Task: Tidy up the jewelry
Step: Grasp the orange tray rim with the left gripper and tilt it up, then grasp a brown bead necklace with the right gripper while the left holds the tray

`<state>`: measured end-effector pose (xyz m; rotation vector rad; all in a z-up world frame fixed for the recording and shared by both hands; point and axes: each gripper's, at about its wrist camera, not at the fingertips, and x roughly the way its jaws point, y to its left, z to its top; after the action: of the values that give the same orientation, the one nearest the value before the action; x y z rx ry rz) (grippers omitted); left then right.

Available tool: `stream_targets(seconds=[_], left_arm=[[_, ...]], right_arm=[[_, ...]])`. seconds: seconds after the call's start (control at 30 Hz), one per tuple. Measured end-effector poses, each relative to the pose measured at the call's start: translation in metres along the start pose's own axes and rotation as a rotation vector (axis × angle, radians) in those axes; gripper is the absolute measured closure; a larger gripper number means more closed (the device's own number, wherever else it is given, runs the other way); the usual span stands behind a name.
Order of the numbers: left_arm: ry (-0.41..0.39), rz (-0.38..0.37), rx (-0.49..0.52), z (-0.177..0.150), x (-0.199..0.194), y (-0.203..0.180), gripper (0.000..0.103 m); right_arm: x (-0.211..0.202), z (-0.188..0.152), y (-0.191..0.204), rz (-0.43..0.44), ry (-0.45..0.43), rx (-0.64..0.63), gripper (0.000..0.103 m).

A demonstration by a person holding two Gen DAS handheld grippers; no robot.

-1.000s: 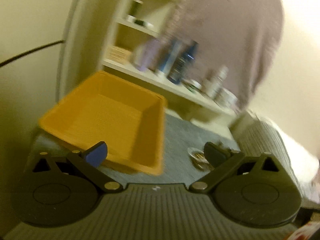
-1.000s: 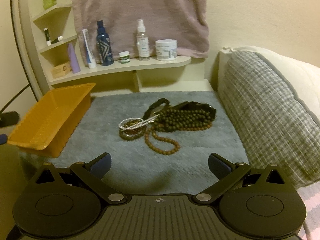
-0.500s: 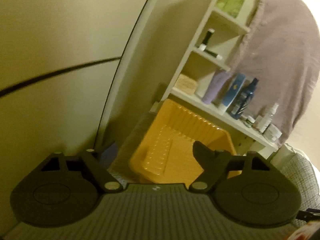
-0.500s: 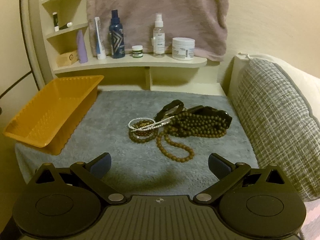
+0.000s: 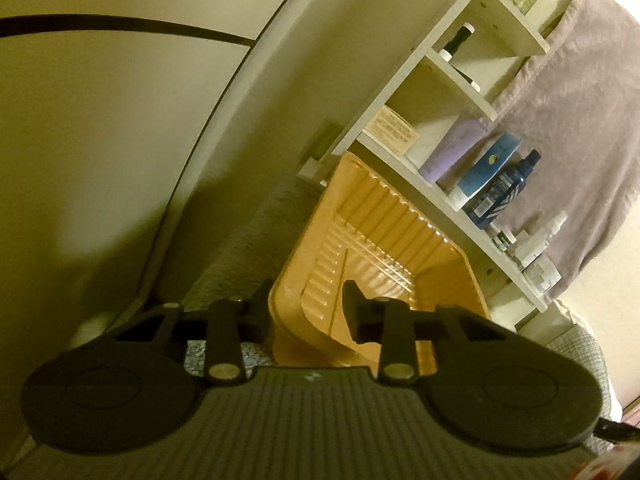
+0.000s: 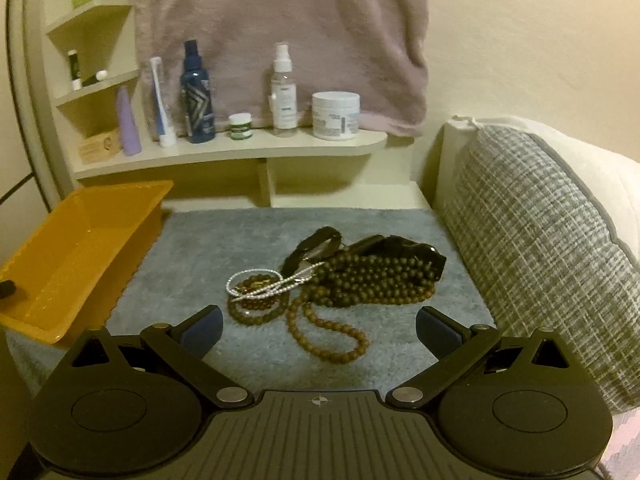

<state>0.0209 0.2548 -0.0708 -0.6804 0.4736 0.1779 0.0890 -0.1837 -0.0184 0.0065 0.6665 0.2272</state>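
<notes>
An orange tray point(image 6: 120, 188) stands at the left edge of the grey mat point(image 6: 240, 232). My left gripper point(image 5: 306, 304) straddles the near rim of the tray point(image 5: 372, 200), one finger outside and one inside. Its jaws are closing and a gap still shows beside the inner finger. That finger's tip point(image 6: 6, 289) pokes into the right wrist view. A tangle of brown bead necklaces point(image 6: 376, 280), a silver chain point(image 6: 260, 284) and black bands point(image 6: 400, 246) lies mid-mat. My right gripper point(image 6: 318, 330) hovers open just in front of them, empty.
A white shelf point(image 6: 240, 148) behind the mat carries bottles and jars, with a mauve towel point(image 6: 280, 32) hanging above. A checked grey pillow point(image 6: 540, 240) borders the mat on the right. A curved white frame point(image 5: 224, 112) rises left of the tray.
My left gripper swung left and sank to the tray's near rim, and its jaws narrowed from wide open. My right gripper crept a little toward the jewelry, still open.
</notes>
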Motion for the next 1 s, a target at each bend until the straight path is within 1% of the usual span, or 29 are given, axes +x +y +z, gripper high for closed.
stream_targets(seconds=[0.07, 0.13, 0.2, 0.27, 0.33, 0.43, 0.67, 0.7, 0.73, 0.8, 0.87, 0.9, 1.0], left_arm=[[-0.001, -0.002, -0.006, 0.001, 0.0, -0.001, 0.079], [-0.006, 0.001, -0.018, 0.002, 0.001, -0.001, 0.085], [-0.011, 0.013, -0.015, 0.003, 0.001, -0.003, 0.087], [-0.006, 0.022, -0.008, 0.003, 0.001, -0.005, 0.095], [-0.007, 0.033, 0.013, 0.004, 0.0, -0.009, 0.095], [-0.013, 0.057, 0.081, 0.004, -0.004, -0.023, 0.095], [-0.047, 0.132, 0.299, -0.001, -0.021, -0.072, 0.095], [-0.052, 0.144, 0.335, -0.002, -0.024, -0.08, 0.095], [-0.055, 0.155, 0.362, -0.004, -0.025, -0.087, 0.095], [-0.064, 0.174, 0.422, -0.006, -0.029, -0.101, 0.095], [-0.074, 0.189, 0.485, -0.009, -0.03, -0.114, 0.095], [-0.078, 0.196, 0.51, -0.01, -0.031, -0.12, 0.095], [-0.083, 0.217, 0.562, -0.013, -0.032, -0.134, 0.095]], right_arm=[[0.005, -0.002, 0.001, 0.002, 0.011, -0.001, 0.001], [0.009, -0.004, 0.001, 0.005, 0.019, -0.001, 0.001], [0.012, -0.005, 0.002, 0.01, 0.026, 0.0, 0.001], [0.015, -0.006, 0.001, 0.014, 0.031, 0.001, 0.001], [0.018, -0.007, -0.002, 0.016, 0.031, 0.008, 0.001], [0.023, -0.011, -0.008, 0.015, 0.03, 0.012, 0.001], [0.038, -0.022, -0.023, 0.026, 0.007, -0.024, 0.001], [0.041, -0.023, -0.027, 0.036, 0.002, -0.019, 0.005], [0.044, -0.023, -0.031, 0.05, 0.004, -0.013, 0.016], [0.052, -0.024, -0.038, 0.068, 0.014, -0.004, 0.026], [0.059, -0.023, -0.046, 0.074, 0.016, 0.001, 0.031], [0.062, -0.023, -0.048, 0.077, 0.019, -0.004, 0.036], [0.069, -0.025, -0.054, 0.085, 0.033, -0.026, 0.043]])
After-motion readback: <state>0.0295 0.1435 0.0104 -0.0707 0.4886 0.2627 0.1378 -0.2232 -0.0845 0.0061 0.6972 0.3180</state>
